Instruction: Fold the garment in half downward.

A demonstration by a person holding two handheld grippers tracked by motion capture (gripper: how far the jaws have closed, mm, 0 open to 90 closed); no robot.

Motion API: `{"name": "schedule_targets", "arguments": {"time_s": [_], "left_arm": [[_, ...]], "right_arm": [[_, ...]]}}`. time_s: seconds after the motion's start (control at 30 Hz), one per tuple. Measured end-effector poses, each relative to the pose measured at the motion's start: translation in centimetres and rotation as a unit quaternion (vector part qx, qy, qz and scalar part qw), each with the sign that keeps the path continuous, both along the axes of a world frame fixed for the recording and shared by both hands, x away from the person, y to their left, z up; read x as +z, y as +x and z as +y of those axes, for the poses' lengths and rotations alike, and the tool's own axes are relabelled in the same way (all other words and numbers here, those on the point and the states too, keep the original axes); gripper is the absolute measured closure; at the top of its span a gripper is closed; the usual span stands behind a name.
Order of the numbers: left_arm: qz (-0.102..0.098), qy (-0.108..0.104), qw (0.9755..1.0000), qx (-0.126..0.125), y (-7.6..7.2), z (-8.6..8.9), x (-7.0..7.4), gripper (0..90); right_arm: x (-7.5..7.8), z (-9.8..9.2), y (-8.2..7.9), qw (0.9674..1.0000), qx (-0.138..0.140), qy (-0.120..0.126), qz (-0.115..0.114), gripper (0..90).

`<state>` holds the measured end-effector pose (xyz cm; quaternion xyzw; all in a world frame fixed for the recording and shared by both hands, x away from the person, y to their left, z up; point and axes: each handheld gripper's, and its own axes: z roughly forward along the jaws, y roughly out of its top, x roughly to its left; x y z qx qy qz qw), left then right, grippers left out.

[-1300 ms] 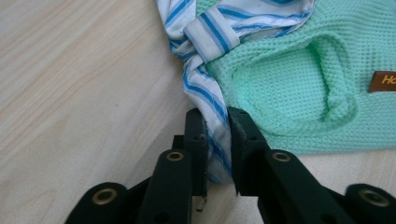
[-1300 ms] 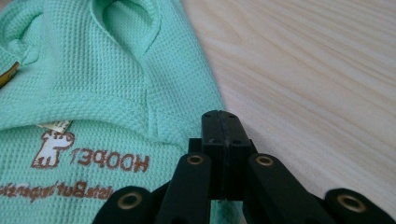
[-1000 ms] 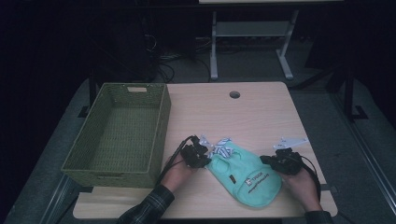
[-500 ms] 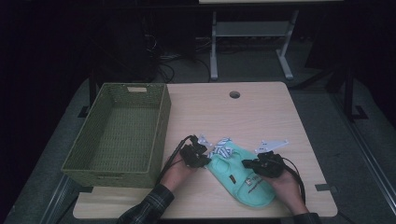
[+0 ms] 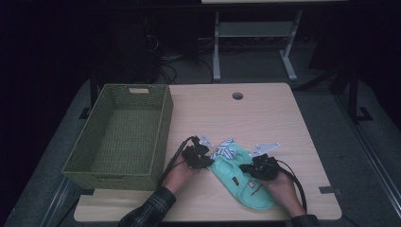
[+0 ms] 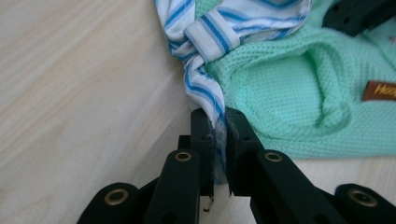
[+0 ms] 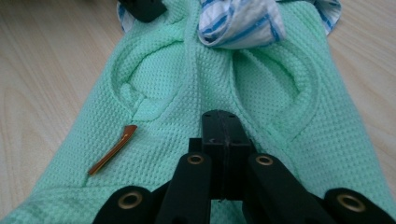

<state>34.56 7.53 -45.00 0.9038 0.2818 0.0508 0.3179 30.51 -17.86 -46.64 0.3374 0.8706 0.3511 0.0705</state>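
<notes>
At the near edge of the pale wood-grain tabletop (image 5: 265, 109), a mint-green waffle-knit garment (image 5: 246, 177) lies flat; all places below are given relative to it.

Right gripper (image 5: 249, 167): over the garment's middle, held by a hand entering from the near edge. In the right gripper view its jaws are pressed together, pads meeting with no gap, and the tips rest on or just above the knit (image 7: 219, 84); whether any fabric is caught between them cannot be told. A small brown label tab (image 7: 112, 149) sits on the garment just to the left of the jaws in that view.

Left gripper (image 5: 206, 160): at the garment's left edge, held by a hand in a plaid sleeve (image 5: 149, 213). In the left gripper view the jaws stand nearly together and pinch a strip of white cloth with blue stripes (image 6: 205, 88), which runs up from between the pads to a knotted bundle of the same cloth. That bundle (image 5: 226, 150) lies at the garment's far end, touching and partly overlapping it.

Left of the garment and well apart from it: a green woven rectangular basket (image 5: 118, 137), standing upright at the tabletop's left edge.

Beyond the garment, near the tabletop's far edge: a round cable hole (image 5: 237, 96).
</notes>
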Motion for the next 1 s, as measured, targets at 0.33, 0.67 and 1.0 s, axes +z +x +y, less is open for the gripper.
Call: {"name": "schedule_targets", "arguments": {"time_s": [0.33,0.67,1.0], "left_arm": [[-0.027,-0.089,0.9955,-0.016,-0.2,0.7,2.9,83.1],[-0.048,-0.123,0.9905,-0.039,-0.7,0.4,4.9,83.3],[-0.071,-0.094,0.9930,0.003,-0.3,1.6,5.5,83.3]], "right_arm": [[0.0,0.5,0.4,1.0000,0.000,-0.002,-0.003,89.9],[0.0,2.1,1.1,0.9998,0.006,-0.010,-0.015,89.9],[2.2,-0.3,-0.2,0.9990,-0.008,-0.006,-0.044,89.8]]}}
